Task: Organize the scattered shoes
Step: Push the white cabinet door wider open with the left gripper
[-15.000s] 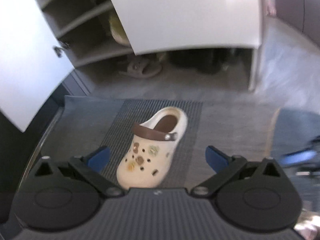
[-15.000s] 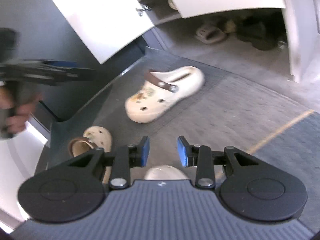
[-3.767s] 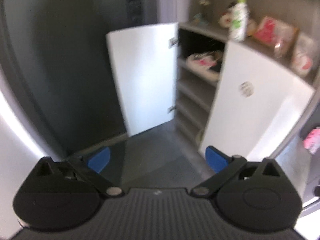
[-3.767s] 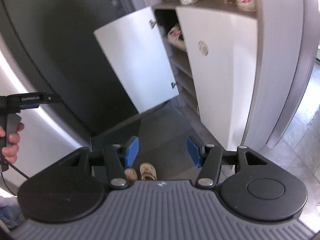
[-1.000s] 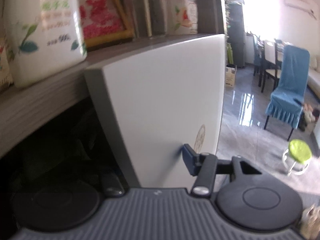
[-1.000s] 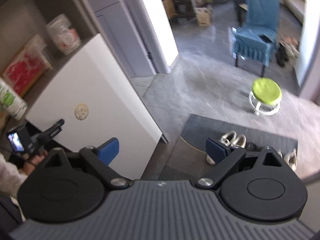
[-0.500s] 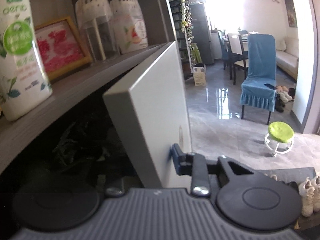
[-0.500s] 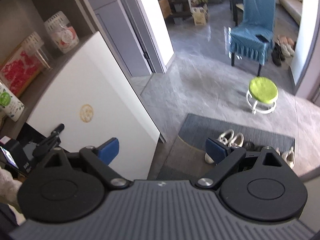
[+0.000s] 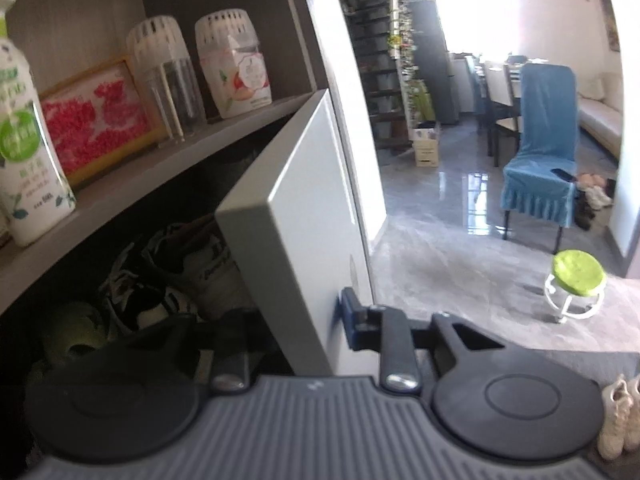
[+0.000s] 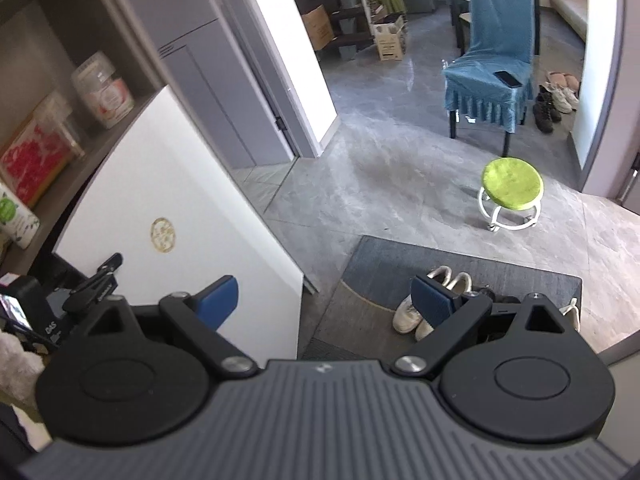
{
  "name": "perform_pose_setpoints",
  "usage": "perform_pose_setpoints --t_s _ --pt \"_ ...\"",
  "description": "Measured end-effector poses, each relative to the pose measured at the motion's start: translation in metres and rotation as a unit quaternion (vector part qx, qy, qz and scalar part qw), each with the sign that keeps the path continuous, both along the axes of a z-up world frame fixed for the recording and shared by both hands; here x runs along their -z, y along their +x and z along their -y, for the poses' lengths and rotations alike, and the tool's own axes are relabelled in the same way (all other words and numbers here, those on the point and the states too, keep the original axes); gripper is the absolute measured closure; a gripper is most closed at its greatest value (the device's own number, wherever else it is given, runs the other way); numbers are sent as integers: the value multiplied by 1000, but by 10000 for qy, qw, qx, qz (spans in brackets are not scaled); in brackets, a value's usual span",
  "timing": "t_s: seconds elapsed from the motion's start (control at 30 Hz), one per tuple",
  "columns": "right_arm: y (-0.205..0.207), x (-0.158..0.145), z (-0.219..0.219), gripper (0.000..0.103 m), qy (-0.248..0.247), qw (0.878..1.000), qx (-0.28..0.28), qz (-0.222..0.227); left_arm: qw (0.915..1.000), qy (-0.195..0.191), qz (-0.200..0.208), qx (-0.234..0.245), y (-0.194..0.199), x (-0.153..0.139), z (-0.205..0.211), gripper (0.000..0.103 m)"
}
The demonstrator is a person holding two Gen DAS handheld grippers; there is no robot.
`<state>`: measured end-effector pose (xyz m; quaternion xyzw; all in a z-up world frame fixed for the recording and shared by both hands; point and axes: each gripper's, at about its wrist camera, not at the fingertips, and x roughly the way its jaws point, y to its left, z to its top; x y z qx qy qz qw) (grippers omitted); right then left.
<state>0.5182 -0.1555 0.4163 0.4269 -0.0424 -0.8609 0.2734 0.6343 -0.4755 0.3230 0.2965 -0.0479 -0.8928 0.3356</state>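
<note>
My left claw (image 9: 308, 320) straddles the cabinet door (image 9: 304, 216) edge, sneakers (image 9: 188, 268) in the compartment behind it, bottles (image 9: 236, 68) on the shelf above. Right of the door, a stool (image 10: 512, 188) stands before a chair (image 10: 492, 48); a shoe pair (image 10: 424, 300) lies on the mat (image 10: 384, 268) nearer me.

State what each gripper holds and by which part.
The left gripper clamps the white cabinet door by its free edge, one finger each side. The right gripper is open and empty.

Glossy grey tile floor (image 10: 380, 168), blue-covered chair (image 10: 494, 52), green stool (image 10: 511, 184), sunlit room beyond.
</note>
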Motion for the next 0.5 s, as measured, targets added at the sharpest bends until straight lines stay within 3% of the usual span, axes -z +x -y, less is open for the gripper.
perform_pose_setpoints --t_s 0.2,0.27,0.5 --pt "-27 6 -90 8 -158 9998 113 -106 9965 -91 42 -827 -38 -5 -52 69" --pt "-37 17 -144 8 -219 9992 324 -14 9949 -196 125 -981 -54 -6 -72 69" --pt "-49 31 -229 8 -111 9974 624 337 9850 21 133 -1718 -103 -12 -111 70"
